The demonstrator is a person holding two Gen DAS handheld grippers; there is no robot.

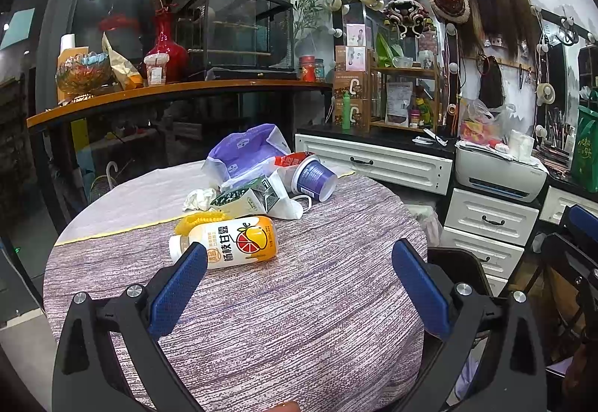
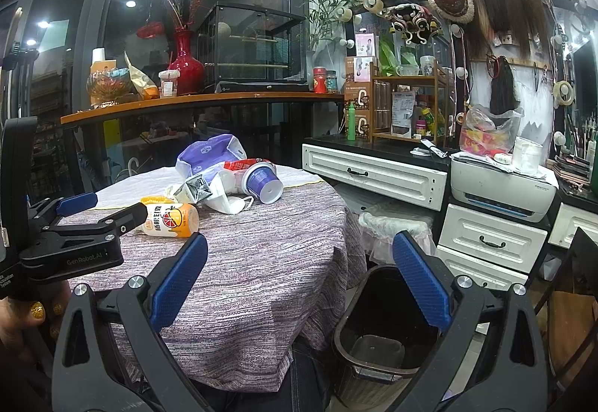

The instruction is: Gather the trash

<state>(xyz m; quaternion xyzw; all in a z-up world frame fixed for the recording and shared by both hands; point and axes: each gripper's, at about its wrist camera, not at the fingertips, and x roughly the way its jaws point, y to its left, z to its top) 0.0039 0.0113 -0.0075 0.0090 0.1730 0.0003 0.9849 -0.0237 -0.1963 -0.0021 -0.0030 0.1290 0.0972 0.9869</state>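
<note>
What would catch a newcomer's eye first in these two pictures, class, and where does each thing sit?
The orange-and-white juice bottle lies on its side on the round table, nearest the open left gripper. Behind it sits a heap of trash: a tipped purple cup, a green carton and a purple bag. A dark bin stands on the floor beside the table, below the open right gripper.

Ceiling spots are glaring off the dark glass.
Beyond the fingers everything is staying sharp; edges are bending, corners darkening.
</note>
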